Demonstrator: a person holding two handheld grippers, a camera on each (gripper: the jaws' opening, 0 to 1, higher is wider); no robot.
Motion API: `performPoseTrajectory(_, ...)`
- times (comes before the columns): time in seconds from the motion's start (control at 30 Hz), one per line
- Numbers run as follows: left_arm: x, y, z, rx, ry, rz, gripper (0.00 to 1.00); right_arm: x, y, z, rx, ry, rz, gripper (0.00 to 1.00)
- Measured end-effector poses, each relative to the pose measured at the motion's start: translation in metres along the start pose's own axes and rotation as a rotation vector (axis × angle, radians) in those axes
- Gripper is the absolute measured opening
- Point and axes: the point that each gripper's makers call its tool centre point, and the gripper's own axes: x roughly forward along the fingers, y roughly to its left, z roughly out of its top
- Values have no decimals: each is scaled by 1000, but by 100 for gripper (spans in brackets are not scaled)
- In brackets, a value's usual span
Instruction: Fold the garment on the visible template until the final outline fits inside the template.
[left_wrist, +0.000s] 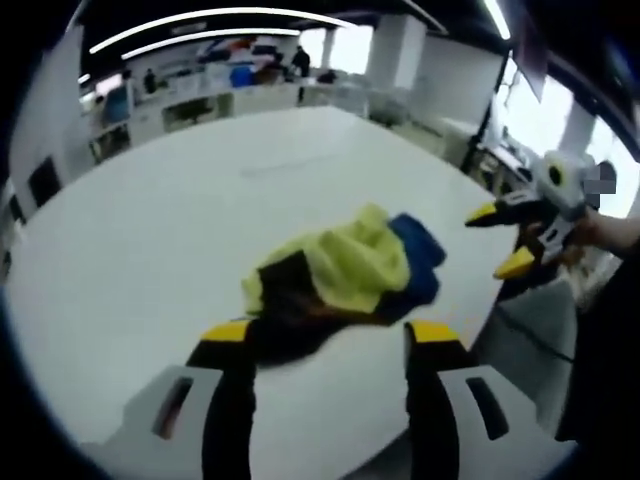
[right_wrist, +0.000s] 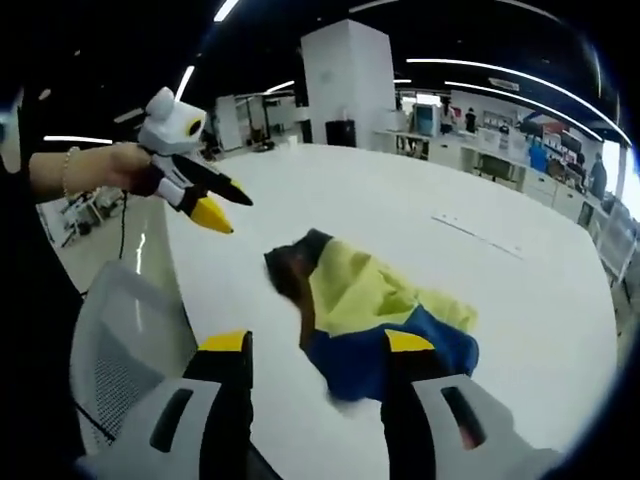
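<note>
— Left gripper view has the garment (left_wrist: 340, 285) bunched in a heap on the white surface (left_wrist: 150, 260), near the edge closest to the person. Yellow on top, blue to one side, dark cloth underneath.

— Soft, light stuff by the look of it; I'd guess it flops and drags rather than slides. I'd take it by a hem or a corner of the dark part, not the middle of the lump.

— Which way does it run?

— Hard to say, crumpled like that. The heap is slightly longer from the dark end to the blue end. I can't make out any template.

— And the tools?

— The left hand-held gripper (left_wrist: 330, 335) is spread wide just short of the cloth, holding nothing. The right hand-held gripper (right_wrist: 312, 345) hovers over the blue part, jaws apart too, empty.
</note>
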Motion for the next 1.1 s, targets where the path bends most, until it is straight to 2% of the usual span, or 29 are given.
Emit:
performPoseTrajectory(0.23, 12, 2, -2, 35, 19, -24, 52, 17, 10, -5, -60, 18, 44, 42)
performPoseTrajectory(0.37, 21, 3, -4, 78, 39, -38, 50, 27, 20, -7, -97, 19, 94, 36)
performPoseTrajectory(0.47, 27, 5, -5, 97, 48, -43, 48, 35, 26, -9, -110, 21, 122, 35)
performPoseTrajectory(0.63, 35, 5, -8, 125, 63, -57, 46, 49, 31, -20, -160, 67, 162, 33)
performPoseTrajectory(0.87, 45, 4, -12, 174, 90, -75, 43, 67, 37, -33, -177, 100, 204, 29)
performPoseTrajectory(1.1, 58, 8, -15, 263, 134, -102, 41, 85, 33, -45, -181, 122, 214, 26)
